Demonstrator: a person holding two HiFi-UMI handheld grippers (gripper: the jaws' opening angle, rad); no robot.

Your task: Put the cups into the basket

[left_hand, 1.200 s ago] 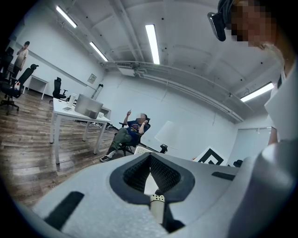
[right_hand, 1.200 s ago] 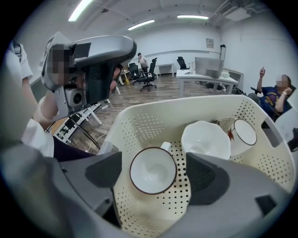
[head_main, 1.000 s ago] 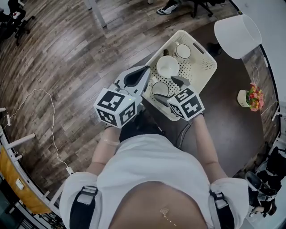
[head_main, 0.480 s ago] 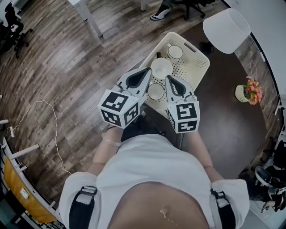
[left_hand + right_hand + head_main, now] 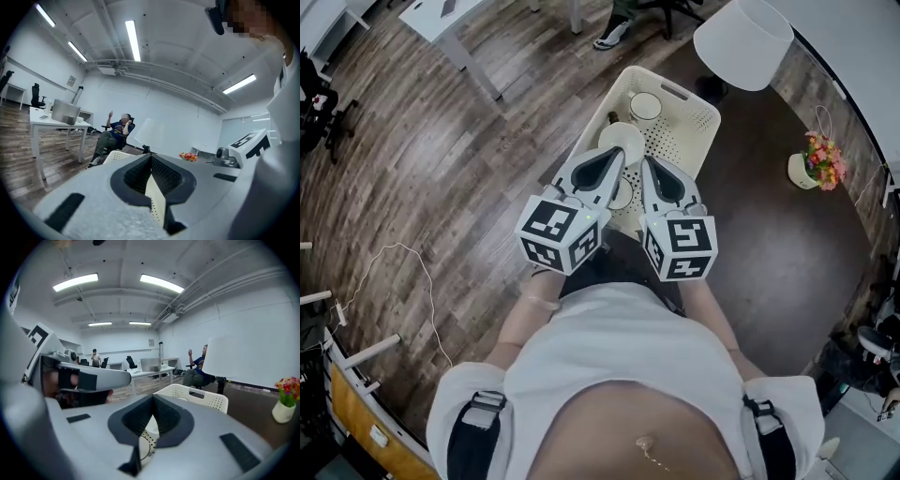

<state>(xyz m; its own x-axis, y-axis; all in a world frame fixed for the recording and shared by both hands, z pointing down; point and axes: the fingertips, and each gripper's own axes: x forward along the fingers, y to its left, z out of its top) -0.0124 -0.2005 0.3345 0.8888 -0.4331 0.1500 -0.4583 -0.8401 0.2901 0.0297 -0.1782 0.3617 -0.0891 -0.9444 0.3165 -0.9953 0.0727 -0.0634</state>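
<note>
Cups lie in the white basket (image 5: pixel 701 120), which sits at the edge of the dark tabletop (image 5: pixel 769 244). Three show in the head view: a far cup (image 5: pixel 645 106), a middle cup (image 5: pixel 619 139), and a near cup (image 5: pixel 624 194) mostly covered by the grippers. No cup shows on the tabletop outside the basket.

**Gripper state**
- The left gripper (image 5: pixel 614 157) is held above the near end of the basket. Its fingers (image 5: pixel 166 176) are together with nothing between them.
- The right gripper (image 5: pixel 652 169) is just beside it, pointing the same way. Its fingers (image 5: pixel 136 416) are also together and empty. The rim of the near cup shows below them.

**Step in hand (judged)**
Loading looks complete, or close to it. The present step appears to be clearing both grippers from the basket.

**Procedure**
1. Keep both sets of fingers together while they are above the cups, so that no tip catches a rim.
2. Raise each gripper clear of the basket wall before moving it sideways.
3. Avoid pushing the basket. It stands at the tabletop edge, and a nudge toward the floor (image 5: pixel 441 150) could tip it.
4. Check the tabletop for any cup hidden behind the grippers or the lamp shade (image 5: pixel 742 42).
</note>
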